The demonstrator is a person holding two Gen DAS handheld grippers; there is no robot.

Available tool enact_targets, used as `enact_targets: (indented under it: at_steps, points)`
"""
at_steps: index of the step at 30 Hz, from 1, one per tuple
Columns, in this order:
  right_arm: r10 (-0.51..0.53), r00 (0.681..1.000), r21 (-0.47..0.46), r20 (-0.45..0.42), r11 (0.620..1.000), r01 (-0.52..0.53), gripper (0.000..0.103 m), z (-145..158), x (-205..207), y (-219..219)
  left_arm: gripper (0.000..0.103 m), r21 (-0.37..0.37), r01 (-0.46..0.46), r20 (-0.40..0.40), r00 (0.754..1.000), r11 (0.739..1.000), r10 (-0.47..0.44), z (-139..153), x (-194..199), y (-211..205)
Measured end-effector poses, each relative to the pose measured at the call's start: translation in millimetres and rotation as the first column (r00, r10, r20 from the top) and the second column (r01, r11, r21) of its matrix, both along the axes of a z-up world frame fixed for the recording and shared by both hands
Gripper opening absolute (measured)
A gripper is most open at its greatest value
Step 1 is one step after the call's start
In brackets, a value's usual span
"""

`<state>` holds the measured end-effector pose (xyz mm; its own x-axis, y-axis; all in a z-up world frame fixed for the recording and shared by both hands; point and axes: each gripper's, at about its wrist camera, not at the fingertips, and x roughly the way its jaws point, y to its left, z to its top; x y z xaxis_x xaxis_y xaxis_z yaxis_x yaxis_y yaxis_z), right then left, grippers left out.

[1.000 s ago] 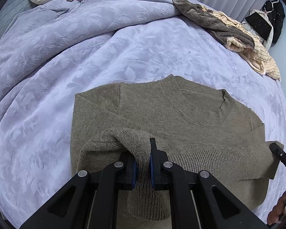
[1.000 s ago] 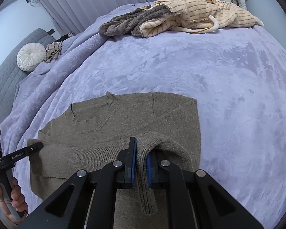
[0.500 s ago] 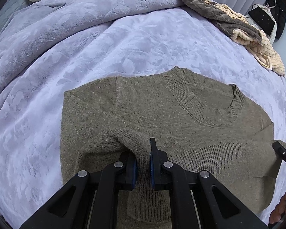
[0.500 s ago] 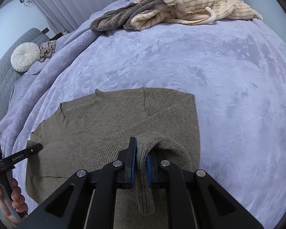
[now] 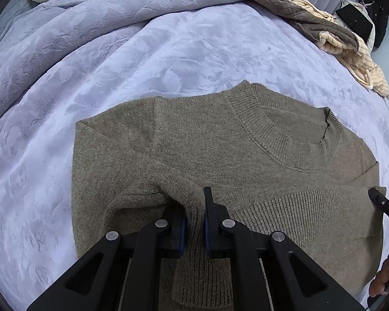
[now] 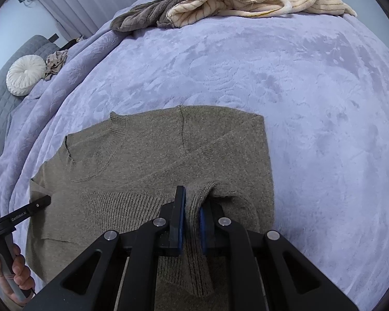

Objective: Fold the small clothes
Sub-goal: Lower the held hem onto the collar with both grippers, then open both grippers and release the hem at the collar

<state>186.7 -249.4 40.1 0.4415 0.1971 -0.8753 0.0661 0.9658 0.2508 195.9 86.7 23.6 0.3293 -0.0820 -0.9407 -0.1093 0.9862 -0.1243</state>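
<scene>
A wide bed (image 5: 168, 51) covered in a pale lilac blanket carries an olive-brown knitted sweater (image 5: 220, 142), lying flat near the bed's near edge with its round collar toward the far side. At the far left corner sit a round white cushion (image 6: 26, 75) and a small crumpled beige cloth (image 6: 55, 61). On the left side of the sweater, the left gripper (image 5: 194, 212) is clamped on a raised pinch of the ribbed bottom band, its two fingers pressed together with knit bunched between them. On the right side, the right gripper (image 6: 192, 212) holds the band the same way, fingers tight on a ridge of fabric. At the far right corner a heap of other clothes (image 6: 233, 2), cream striped and grey-brown, waits well apart from the sweater. Compared with a second ago, both grippers have sunk closer to the bed and carried the band a little further up over the sweater's body, so the collar and shoulders now fill more of each view; the grip has not changed. This looks like the bottom half being folded up onto the chest, with the band now lying across the middle, close to being laid down. The band is not yet released.
</scene>
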Motion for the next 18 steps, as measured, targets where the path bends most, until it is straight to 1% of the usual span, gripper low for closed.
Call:
enact_targets:
  at_steps: [6,7,8,9,10,11,12,13,16,18]
  points:
    - [0.014,1.0,-0.023,-0.005,1.0,-0.014,0.011,-3,3,4,0.013,0.018,0.022,0.012,1.0,1.0,-0.022,1,0,-4]
    - [0.02,1.0,-0.031,-0.004,0.999,-0.02,0.012,-2,3,5,0.016,0.006,0.023,0.011,1.0,1.0,-0.024,2,0,-3]
    - [0.027,1.0,-0.032,-0.003,0.999,-0.027,0.014,-1,3,6,0.027,-0.019,0.026,0.009,1.0,0.999,-0.026,3,0,-2]
    - [0.035,0.999,-0.027,-0.004,0.999,-0.036,0.022,0,2,7,0.035,-0.054,0.032,0.007,0.999,0.998,-0.032,4,0,-1]
    - [0.047,0.999,-0.014,-0.002,0.999,-0.047,0.035,2,2,8,0.057,-0.11,0.042,0.006,0.999,0.993,-0.041,7,-1,1]
    - [0.057,0.998,0.001,0.004,0.998,-0.057,0.044,5,1,9,0.075,-0.145,0.045,0.009,0.999,0.988,-0.045,9,-3,1]
    - [0.064,0.998,0.008,0.012,0.998,-0.064,0.06,9,-1,10,0.078,-0.161,0.036,0.022,0.999,0.986,-0.033,14,-6,3]
    - [0.069,0.997,0.001,0.028,0.998,-0.069,0.067,14,-4,13,0.079,-0.144,0.028,0.042,0.999,0.989,-0.022,20,-10,2]
    - [0.071,0.995,-0.041,0.075,0.997,-0.068,0.067,31,-15,18,0.079,-0.124,0.047,0.055,0.998,0.991,-0.041,30,-17,0]
    - [0.072,0.993,-0.037,0.09,0.997,-0.069,0.067,38,-22,17,0.079,-0.133,0.044,0.06,0.998,0.99,-0.036,34,-25,4]
